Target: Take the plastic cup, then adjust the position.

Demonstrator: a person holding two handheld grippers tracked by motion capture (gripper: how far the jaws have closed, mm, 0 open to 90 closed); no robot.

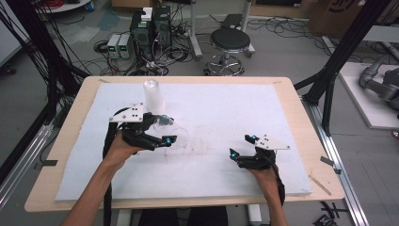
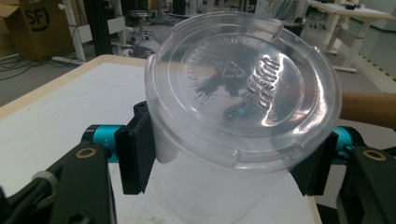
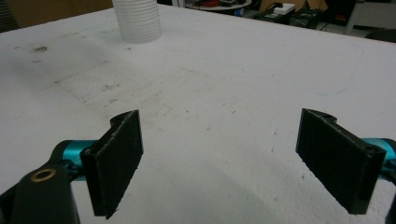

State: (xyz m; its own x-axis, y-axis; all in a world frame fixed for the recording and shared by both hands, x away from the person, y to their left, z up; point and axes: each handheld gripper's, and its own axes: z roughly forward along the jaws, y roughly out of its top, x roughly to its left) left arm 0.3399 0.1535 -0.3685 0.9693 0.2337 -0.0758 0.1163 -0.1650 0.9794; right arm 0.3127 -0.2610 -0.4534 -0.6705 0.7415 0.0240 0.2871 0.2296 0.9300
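- The left claw is clamped on a clear plastic cup, one black pad pressed against each side of its wall, so the cup sits squarely between the jaws
- In the left claw's own view the cup's round base with its moulded lettering faces the camera, so I judge its long axis runs roughly along the jaws and tilts up away from the hand, base uppermost
- In the high view the same left claw holds the cup low, close above the white pad of the worktop; whether the cup touches the pad I cannot tell
- Just beyond that claw, towards the far edge, a tall stack of clear cups stands upright on the worktop; the held cup lies near its foot, on the person's side of it
- The left hand is plainly the nearer one to the stack, so any move between cup and stack falls to it
- The right claw stands wide open with nothing between its pads, resting low over the worktop
- In the high view that right claw sits well apart from the cup, across the middle of the pad
- From the right claw the stack lies far ahead and to the left
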